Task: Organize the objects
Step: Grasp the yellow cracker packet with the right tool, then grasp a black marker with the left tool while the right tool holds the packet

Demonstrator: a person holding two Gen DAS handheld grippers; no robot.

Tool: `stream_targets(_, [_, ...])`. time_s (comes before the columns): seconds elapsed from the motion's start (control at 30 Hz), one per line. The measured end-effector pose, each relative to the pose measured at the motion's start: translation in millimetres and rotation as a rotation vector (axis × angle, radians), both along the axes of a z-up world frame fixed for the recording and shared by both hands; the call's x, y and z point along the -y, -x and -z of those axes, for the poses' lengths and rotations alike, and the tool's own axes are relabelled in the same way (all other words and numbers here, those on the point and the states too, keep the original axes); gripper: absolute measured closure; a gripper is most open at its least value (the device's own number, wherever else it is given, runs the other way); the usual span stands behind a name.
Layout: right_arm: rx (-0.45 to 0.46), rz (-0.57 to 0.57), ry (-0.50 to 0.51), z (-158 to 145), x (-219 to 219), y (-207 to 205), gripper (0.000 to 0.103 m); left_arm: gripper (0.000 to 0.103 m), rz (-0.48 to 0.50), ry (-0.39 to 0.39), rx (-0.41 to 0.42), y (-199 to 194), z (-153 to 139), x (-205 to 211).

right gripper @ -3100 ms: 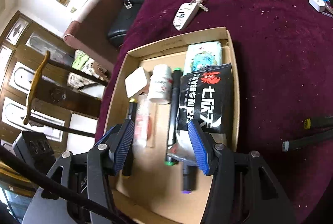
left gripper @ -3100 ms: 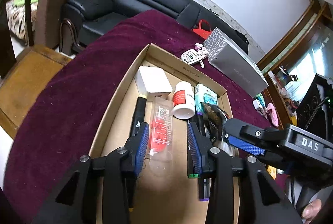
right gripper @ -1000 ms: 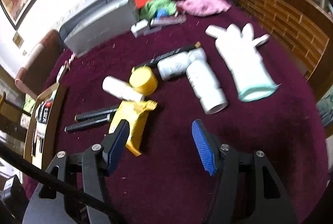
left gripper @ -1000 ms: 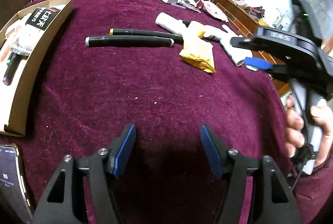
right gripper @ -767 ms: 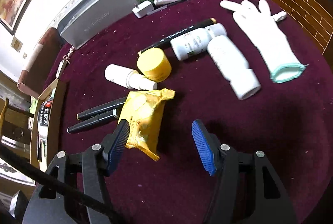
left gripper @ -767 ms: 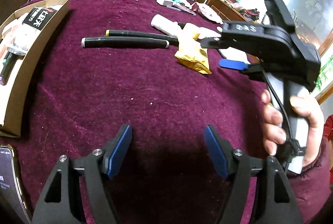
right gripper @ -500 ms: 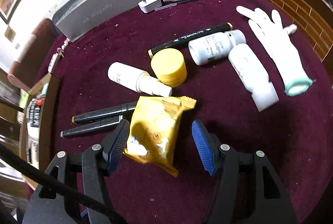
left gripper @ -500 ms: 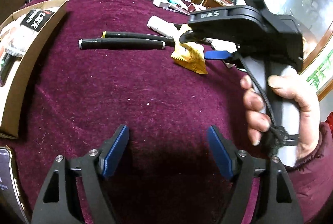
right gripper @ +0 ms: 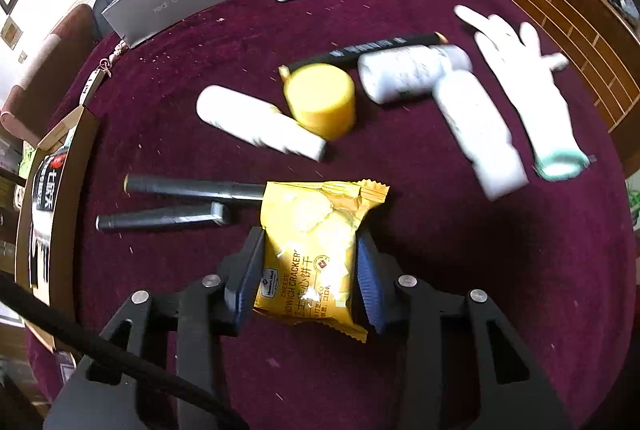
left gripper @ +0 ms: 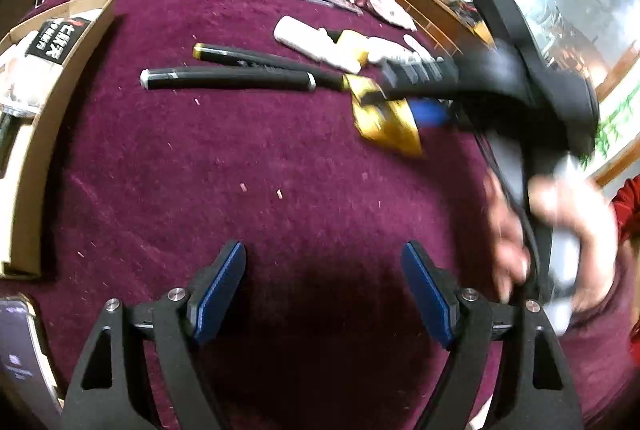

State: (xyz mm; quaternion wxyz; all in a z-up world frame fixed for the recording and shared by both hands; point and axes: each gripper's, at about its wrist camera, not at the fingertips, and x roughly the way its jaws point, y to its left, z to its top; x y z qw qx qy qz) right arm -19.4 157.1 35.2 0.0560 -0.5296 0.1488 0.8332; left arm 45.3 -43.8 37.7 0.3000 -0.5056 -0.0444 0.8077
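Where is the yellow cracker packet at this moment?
In the right wrist view the yellow cracker packet lies on the purple tablecloth between the jaws of the right gripper, which have just been closing on it, beside two black markers.

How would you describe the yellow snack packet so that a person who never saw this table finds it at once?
Start at the round table under the dark red cloth, then look at its near side, where the right claw has just been closing. The yellow cracker packet lies flat between its blue pads. It is the only crinkled foil wrapper; beside it lie two black markers, white bottles and a yellow cap.
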Motion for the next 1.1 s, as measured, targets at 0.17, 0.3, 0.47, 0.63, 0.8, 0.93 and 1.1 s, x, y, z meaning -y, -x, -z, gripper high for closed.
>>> stream_targets(0.17, [-0.004,0.01,0.048,1.7,-22.2,-37.6,0.061,0.028,-0.073,0.05,-0.117,37.0,-36.9,8.7])
stream_targets(0.3, [-0.019,0.02,0.098,4.0,-32.9,-59.8,0.061,0.028,-0.055,0.157,-0.206,71.8,-43.6,-1.1])
stream_targets(0.47, [-0.033,0.017,0.117,4.1,-36.6,-67.3,0.06,0.028,0.033,0.293,-0.256,99.9,-25.2,-18.6])
stream_targets(0.63, [-0.038,0.017,0.131,4.3,-37.8,-69.2,0.06,0.028,0.105,0.372,-0.281,104.2,-11.3,-28.1])
stream_targets(0.8, [-0.039,0.021,0.144,6.3,-39.3,-69.7,0.059,0.028,0.147,0.44,-0.288,108.6,2.1,-41.7])
stream_targets(0.93, [-0.039,0.021,0.145,6.4,-38.4,-70.2,0.059,0.028,0.179,0.443,-0.245,108.2,12.3,-48.1])
stream_targets(1.1, [-0.041,0.021,0.157,6.6,-39.1,-70.1,0.059,0.04,0.26,0.395,-0.199,90.9,9.0,-54.0])
